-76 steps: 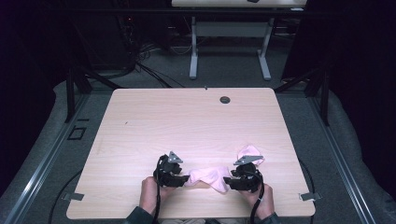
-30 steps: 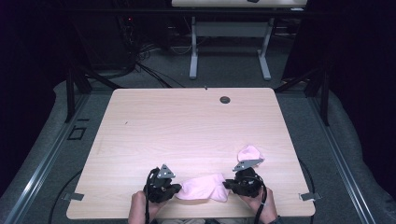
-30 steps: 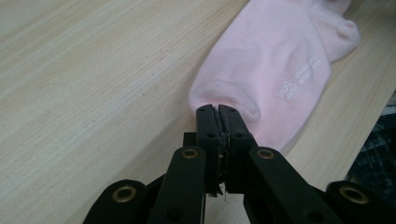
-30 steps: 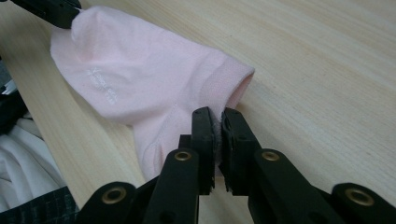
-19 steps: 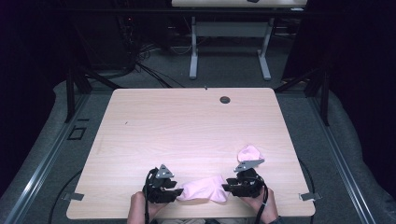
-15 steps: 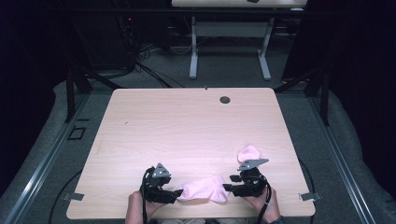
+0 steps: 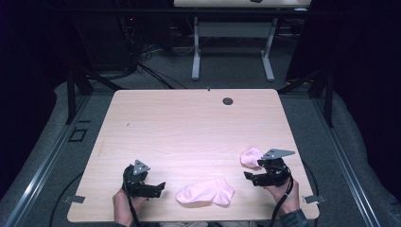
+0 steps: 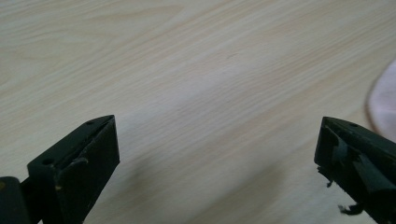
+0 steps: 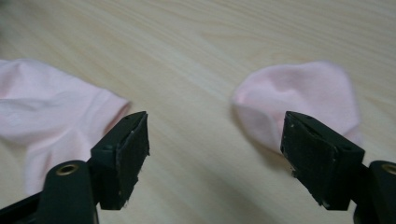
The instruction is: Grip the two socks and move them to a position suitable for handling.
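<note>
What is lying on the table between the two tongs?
In the high view, a flat pink sock lies between the left tongs and the right tongs, touching neither.

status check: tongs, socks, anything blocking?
Left tongs and right tongs just opened, nothing between jaws. Flat pink sock lies free between them; bunched pink sock beside right tongs. Table unobstructed.

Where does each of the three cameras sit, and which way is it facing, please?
High view: above the person's side, looking forward and down on the table; both hands and the left gripper and right gripper show.
Left gripper view: rides the left gripper, facing bare tabletop between open jaws.
Right gripper view: rides the right gripper, facing the bunched sock between open jaws.
Shared: all three catch the flat sock.
</note>
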Motion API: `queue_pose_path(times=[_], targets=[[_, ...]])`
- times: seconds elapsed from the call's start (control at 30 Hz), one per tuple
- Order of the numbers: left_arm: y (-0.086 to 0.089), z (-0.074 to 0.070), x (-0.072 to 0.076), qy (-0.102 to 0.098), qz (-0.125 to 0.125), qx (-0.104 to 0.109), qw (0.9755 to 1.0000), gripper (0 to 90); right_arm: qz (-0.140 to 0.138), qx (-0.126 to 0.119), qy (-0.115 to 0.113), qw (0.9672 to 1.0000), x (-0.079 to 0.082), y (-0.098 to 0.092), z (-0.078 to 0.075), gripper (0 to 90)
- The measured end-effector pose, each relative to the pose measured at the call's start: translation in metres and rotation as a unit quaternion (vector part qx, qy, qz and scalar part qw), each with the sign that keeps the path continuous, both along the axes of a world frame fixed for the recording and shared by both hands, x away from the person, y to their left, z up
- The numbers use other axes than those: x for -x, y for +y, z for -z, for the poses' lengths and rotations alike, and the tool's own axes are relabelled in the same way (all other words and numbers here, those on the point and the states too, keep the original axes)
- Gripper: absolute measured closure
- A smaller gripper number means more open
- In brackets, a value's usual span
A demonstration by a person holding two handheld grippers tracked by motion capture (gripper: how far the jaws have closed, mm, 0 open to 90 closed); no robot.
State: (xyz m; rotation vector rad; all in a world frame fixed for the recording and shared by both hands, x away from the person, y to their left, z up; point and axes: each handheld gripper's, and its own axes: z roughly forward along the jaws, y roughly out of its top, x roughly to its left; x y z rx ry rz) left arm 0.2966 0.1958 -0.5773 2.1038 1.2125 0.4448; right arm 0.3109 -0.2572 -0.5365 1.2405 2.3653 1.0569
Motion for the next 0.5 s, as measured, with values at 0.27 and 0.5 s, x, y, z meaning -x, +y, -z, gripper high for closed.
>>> queue_pose_path(times=[0.27, 0.5], targets=[[0.005, 0.011, -0.003, -0.016, -0.007, -0.003, 0.9998, 0.1, 0.027, 0.027, -0.019, 0.9991, -0.033, -0.004, 0.007, 28.8], [0.007, 0.014, -0.003, -0.018, -0.006, -0.009, 0.9998, 0.1, 0.042, 0.037, 0.015, 0.9983, -0.055, -0.006, 0.025, 39.1]])
